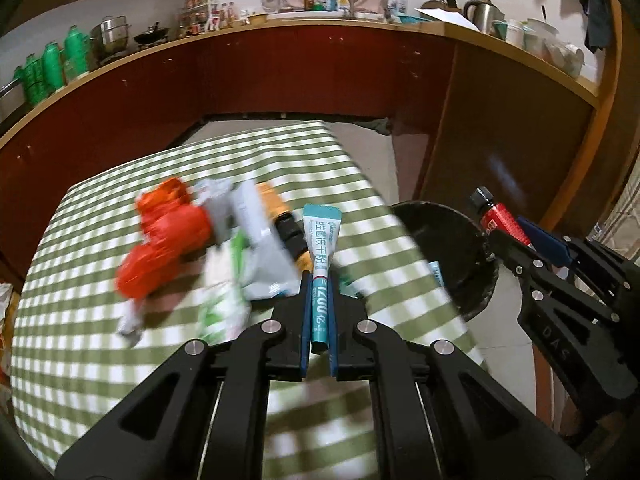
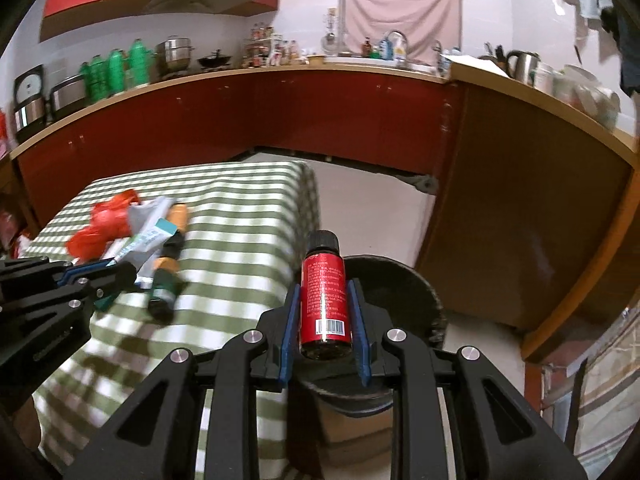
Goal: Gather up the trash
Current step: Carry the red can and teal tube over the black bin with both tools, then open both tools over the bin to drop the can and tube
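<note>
The left hand-held gripper (image 1: 319, 280) is pinching a thin teal tube (image 1: 321, 264). It holds the tube over the near right part of the worktop (image 1: 80, 360), which has a green and white checked cloth. The tube's long side runs straight away from the camera, and its flat sealed end points far, toward the pile. The tube looks light and soft. It would squash if squeezed hard, so holding it at the middle, as now, seems best.

The right hand-held gripper (image 2: 325, 304) is pinching a small red bottle (image 2: 325, 300) with a black cap. The bottle sits between the blue pads, with the cap pointing far and a bit up. It hangs just over the black bin (image 2: 408, 288), which stands on the floor at the right of the worktop. The bottle looks hard and smooth, so it could slip. It may be glass, so it could break if it falls hard. Holding it round its wide middle looks safe.

More trash lies on the far left of the worktop: an orange bag (image 1: 160, 244), some white wrappers (image 1: 256, 256), and an orange and black tube (image 2: 170, 256).
</note>
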The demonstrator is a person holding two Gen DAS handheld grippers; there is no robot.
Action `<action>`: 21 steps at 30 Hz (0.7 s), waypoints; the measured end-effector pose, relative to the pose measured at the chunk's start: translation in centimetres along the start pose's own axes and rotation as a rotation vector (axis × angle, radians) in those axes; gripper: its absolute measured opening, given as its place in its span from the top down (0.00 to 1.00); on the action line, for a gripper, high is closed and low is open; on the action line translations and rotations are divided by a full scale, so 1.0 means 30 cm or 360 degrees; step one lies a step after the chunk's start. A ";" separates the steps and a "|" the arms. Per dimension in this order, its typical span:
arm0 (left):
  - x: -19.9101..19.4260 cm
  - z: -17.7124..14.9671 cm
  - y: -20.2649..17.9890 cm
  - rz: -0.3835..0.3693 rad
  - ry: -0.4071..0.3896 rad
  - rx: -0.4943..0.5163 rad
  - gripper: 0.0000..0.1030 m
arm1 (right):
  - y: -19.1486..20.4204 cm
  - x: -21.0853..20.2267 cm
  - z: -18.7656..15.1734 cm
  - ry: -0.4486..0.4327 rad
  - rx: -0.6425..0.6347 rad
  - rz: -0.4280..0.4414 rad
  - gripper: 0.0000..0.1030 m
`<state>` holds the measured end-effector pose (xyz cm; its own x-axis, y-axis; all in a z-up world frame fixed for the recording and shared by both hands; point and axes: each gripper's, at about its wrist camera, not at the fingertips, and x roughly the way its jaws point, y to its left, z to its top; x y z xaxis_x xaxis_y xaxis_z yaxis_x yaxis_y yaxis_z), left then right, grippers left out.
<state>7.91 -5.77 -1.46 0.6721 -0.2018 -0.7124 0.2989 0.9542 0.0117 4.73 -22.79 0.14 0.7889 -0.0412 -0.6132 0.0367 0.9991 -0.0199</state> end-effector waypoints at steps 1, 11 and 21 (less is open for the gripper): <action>0.015 0.012 -0.019 -0.0005 0.0003 0.0011 0.93 | -0.020 0.011 0.001 0.0003 0.0013 -0.0017 0.76; 0.158 0.090 -0.178 -0.0024 0.0043 0.0102 0.93 | -0.130 0.083 -0.003 0.0012 0.0073 -0.0073 0.76; 0.267 0.147 -0.267 -0.0002 0.0076 0.0170 0.93 | -0.217 0.140 0.002 0.0012 0.0139 -0.0095 0.76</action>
<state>13.89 -16.01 -4.17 0.6396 -0.1895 -0.7450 0.3716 0.9246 0.0838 7.85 -29.48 -2.25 0.7791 -0.1003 -0.6188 0.1371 0.9905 0.0121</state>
